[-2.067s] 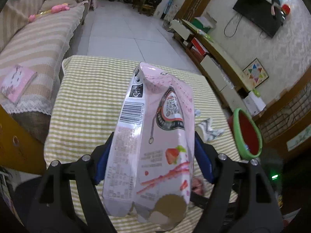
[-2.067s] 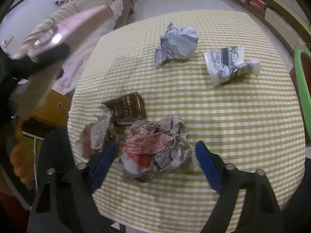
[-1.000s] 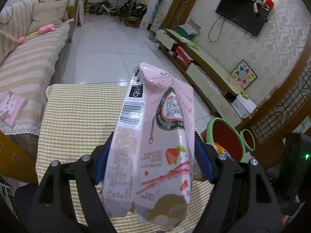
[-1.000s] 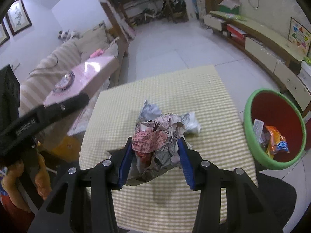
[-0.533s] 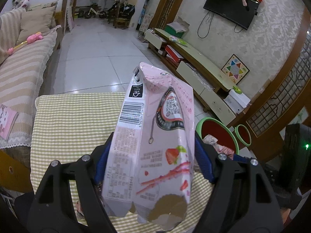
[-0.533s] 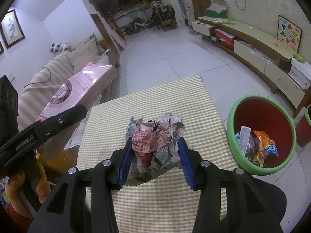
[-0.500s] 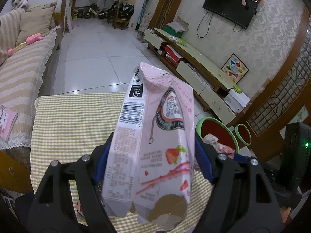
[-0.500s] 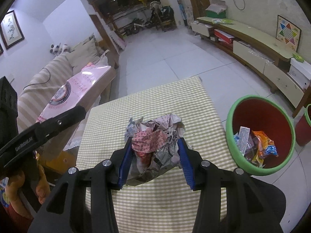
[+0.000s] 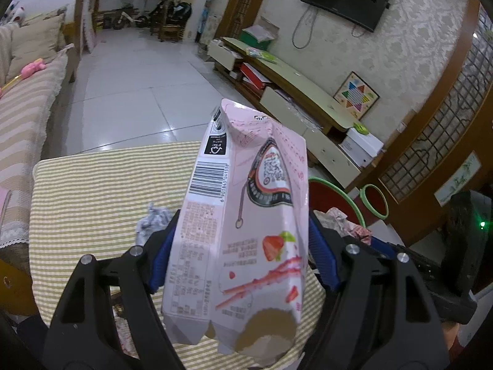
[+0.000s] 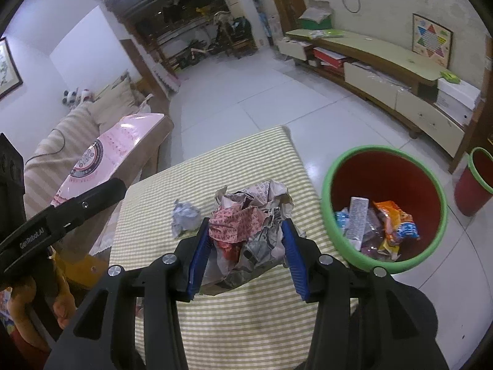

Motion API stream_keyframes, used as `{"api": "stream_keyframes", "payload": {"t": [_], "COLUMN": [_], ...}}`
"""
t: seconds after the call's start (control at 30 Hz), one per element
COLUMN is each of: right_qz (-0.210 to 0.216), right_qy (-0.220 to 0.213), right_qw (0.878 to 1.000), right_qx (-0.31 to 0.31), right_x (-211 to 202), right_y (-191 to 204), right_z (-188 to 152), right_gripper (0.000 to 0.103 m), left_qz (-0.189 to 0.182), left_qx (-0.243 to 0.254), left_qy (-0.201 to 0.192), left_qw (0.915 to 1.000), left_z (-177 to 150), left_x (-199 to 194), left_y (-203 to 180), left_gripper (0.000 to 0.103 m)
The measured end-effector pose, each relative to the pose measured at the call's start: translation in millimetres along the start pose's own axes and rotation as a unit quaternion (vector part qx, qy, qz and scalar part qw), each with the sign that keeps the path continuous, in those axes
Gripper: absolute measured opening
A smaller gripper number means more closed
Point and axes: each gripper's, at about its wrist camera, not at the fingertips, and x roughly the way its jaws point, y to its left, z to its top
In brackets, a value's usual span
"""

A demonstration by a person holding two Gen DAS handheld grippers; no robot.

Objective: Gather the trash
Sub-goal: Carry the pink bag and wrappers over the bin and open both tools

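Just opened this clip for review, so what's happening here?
A person is clearing trash off a table with a checked cloth, one claw in each hand. The left claw is shut on a pink strawberry carton; the right claw is shut on a wad of crumpled paper. A red bin with a green rim, already holding wrappers, stands on the floor beside the table. One small grey paper ball lies on the cloth.

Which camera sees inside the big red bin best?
The right wrist view: the big red bin is open to it, wrappers showing inside. In the left wrist view the pink carton hides most of it, leaving only its green rim.
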Motion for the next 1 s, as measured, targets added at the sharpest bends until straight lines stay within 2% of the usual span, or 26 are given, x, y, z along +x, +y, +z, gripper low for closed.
{"api": "stream_keyframes", "payload": {"t": [0.47, 0.87, 1.0], "right_qz": [-0.065, -0.098, -0.106], "right_qy": [-0.038, -0.044, -0.047], "right_qw": [0.996, 0.990, 0.987], "right_qx": [0.052, 0.090, 0.112], "right_x": [-25, -20, -22], "right_y": [-82, -146, -167], "right_z": [14, 29, 29], "right_gripper": [0.045, 0.045, 0.045], "left_qz": [-0.025, -0.065, -0.076], "left_qx": [0.042, 0.060, 0.061], "left_qy": [0.017, 0.055, 0.083], "left_qw": [0.9987, 0.9945, 0.9918], "left_z": [9, 11, 10], "left_x": [36, 90, 118], "left_y": [-49, -98, -111], "left_gripper": [0.073, 0.073, 0.073]}}
